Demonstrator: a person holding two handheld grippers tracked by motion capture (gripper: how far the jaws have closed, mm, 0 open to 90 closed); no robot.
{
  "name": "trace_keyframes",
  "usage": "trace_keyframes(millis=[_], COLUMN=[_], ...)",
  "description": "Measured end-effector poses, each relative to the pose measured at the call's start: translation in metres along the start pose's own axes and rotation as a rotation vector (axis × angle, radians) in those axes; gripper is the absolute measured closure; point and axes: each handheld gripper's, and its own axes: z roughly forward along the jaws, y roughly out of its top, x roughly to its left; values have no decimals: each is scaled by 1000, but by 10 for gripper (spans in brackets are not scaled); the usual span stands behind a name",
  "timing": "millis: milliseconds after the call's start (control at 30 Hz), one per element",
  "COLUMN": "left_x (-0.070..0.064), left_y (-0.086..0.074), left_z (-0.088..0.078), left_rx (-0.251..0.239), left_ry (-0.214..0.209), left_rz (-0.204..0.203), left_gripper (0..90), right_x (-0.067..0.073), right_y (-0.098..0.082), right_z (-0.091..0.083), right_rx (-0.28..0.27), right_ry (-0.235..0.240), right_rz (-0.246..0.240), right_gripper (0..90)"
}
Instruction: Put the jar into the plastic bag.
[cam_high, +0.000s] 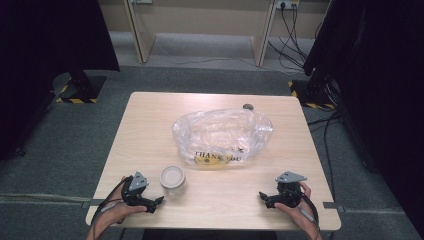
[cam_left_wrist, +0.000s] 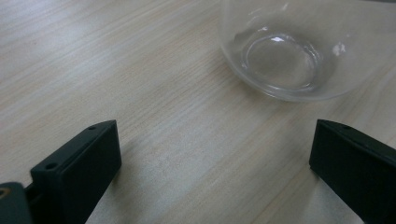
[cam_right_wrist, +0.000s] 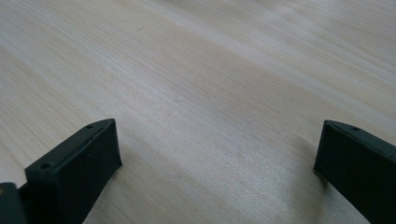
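Note:
A clear glass jar (cam_high: 173, 180) stands upright near the table's front left; its rounded base (cam_left_wrist: 283, 60) fills the top right of the left gripper view. My left gripper (cam_high: 155, 203) rests on the table just left of the jar, its jaws wide apart and empty, midpoint (cam_left_wrist: 212, 158). My right gripper (cam_high: 264, 198) rests at the front right, also open over bare wood (cam_right_wrist: 215, 158). A crumpled clear plastic bag (cam_high: 222, 135) printed "THANK YOU" lies in the table's middle, with something yellow at its near edge.
A small dark round object (cam_high: 248, 106) sits near the far edge behind the bag. The wooden table (cam_high: 150, 125) stands on grey carpet. Dark curtains, stand bases and cables flank both sides.

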Motion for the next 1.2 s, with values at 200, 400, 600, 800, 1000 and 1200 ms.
trace_keyframes(millis=[200, 400, 600, 800, 1000, 1200], left_x=[-5, -10, -17, -21, -25, -28], left_y=[6, 11, 15, 19, 26, 32], left_z=[-9, -14, -14, -15, -15, -14], left_rx=[-38, -65, -96, -112, -141, -157], left_ry=[-33, -52, -78, -80, -73, -75], left_rz=[5, 12, 21, 32, 44, 38], left_gripper=[23, 23, 23, 23, 24, 27], right_x=[0, 0, 0, 0, 0, 0], right_y=[0, 0, 0, 0, 0, 0], right_z=[0, 0, 0, 0, 0, 0], right_rx=[0, 0, 0, 0, 0, 0], right_ry=[-1, -1, -1, -2, -4, -3], right_rz=[0, 0, 2, 3, 3, 3], right_gripper=[2, 2, 2, 2, 2, 2])
